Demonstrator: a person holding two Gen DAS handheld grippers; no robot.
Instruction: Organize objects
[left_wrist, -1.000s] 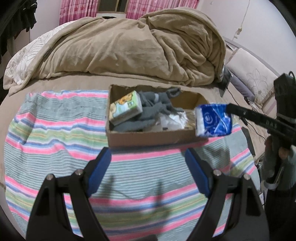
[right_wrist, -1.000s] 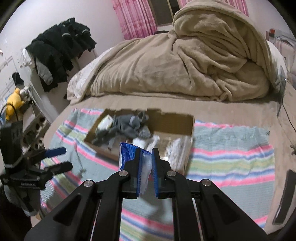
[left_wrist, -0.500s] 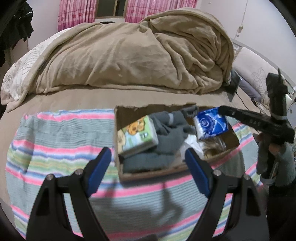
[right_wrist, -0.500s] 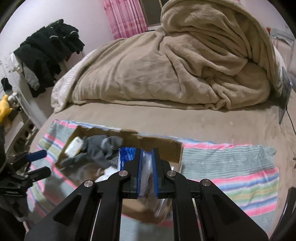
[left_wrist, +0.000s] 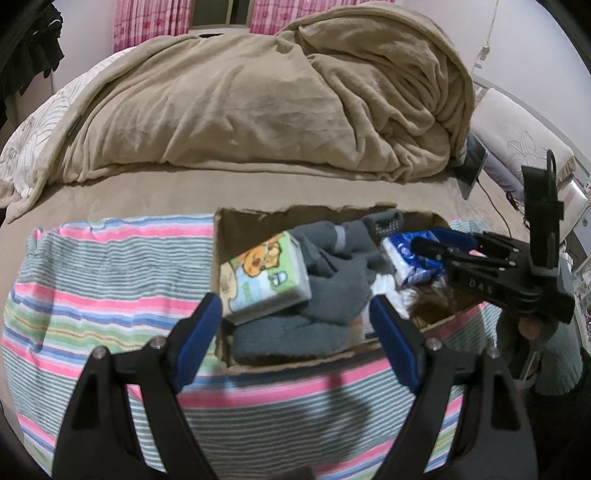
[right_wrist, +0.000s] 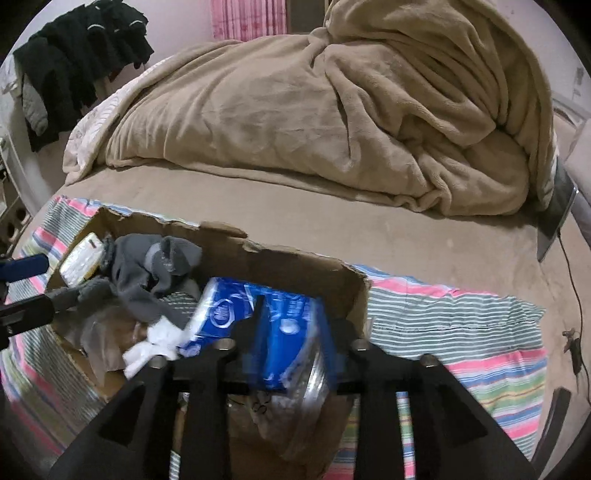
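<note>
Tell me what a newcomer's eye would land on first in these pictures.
First the blue tissue pack, bright between the right gripper's opening jaws, over the right end of the cardboard box. Next the green cartoon tissue pack at the box's left end, leaning on grey socks. Behind, a heaped tan blanket fills the bed.

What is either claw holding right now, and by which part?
The left claw holds nothing. The right claw is opening around the blue tissue pack, its near end still between the fingers, over the cardboard box.
</note>
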